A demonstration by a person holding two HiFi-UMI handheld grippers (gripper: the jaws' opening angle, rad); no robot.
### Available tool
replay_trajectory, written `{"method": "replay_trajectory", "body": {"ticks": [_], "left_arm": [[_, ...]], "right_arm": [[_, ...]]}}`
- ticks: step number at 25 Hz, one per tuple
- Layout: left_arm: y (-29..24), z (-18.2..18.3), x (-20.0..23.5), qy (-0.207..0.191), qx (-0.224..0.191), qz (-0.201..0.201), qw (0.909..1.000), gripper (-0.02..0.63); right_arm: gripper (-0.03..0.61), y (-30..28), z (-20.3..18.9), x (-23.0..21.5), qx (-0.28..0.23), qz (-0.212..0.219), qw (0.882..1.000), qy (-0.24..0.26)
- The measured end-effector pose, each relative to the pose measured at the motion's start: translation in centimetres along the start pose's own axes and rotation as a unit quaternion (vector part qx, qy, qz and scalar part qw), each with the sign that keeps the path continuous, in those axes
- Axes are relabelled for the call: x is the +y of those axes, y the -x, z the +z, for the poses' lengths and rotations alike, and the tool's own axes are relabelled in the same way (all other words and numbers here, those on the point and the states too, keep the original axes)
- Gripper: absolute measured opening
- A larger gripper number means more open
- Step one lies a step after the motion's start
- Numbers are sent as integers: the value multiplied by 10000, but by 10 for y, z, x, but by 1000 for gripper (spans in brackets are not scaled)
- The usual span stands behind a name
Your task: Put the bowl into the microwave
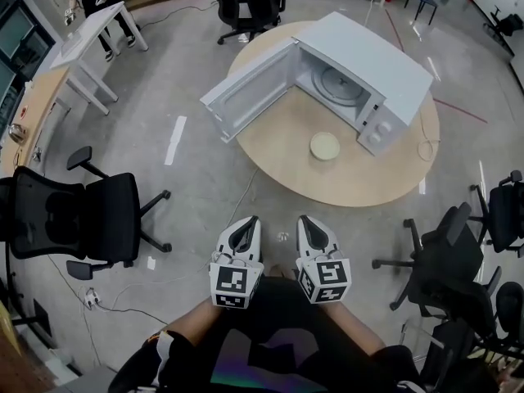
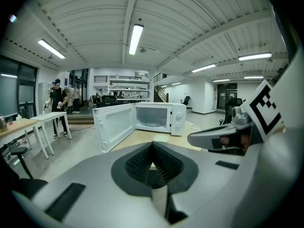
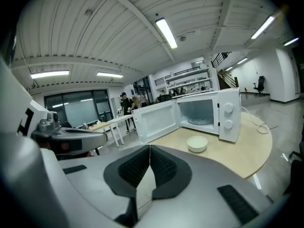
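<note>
Holding left gripper (image 1: 247, 226) and right gripper (image 1: 309, 226) pinched closed and empty, risking shoving the bowl (image 1: 324, 146) aside if reaching without opening

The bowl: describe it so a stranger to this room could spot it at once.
Find the round wooden table carrying the white microwave, door open. The bowl sits on the tabletop before the opening: small, pale cream, the only dish there.

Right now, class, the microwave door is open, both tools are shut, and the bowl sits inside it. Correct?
No. The head view shows the bowl on the table before the microwave, not inside. Its door is open; the left tool and right tool are shut.
</note>
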State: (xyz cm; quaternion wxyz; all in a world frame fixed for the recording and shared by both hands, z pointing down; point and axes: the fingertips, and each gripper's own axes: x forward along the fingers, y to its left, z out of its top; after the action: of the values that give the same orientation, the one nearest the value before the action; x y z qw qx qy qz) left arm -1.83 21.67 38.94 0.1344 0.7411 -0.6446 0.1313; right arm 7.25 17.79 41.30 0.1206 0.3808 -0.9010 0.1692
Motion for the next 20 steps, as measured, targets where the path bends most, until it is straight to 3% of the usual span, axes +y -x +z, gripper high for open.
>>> {"method": "replay_trajectory", "body": {"ticks": [20], "left_arm": [[-120, 66, 61, -71, -141, -1130, 9935, 46]], "right_arm": [[15, -94, 64, -44, 72, -1083, 9941, -90]]}}
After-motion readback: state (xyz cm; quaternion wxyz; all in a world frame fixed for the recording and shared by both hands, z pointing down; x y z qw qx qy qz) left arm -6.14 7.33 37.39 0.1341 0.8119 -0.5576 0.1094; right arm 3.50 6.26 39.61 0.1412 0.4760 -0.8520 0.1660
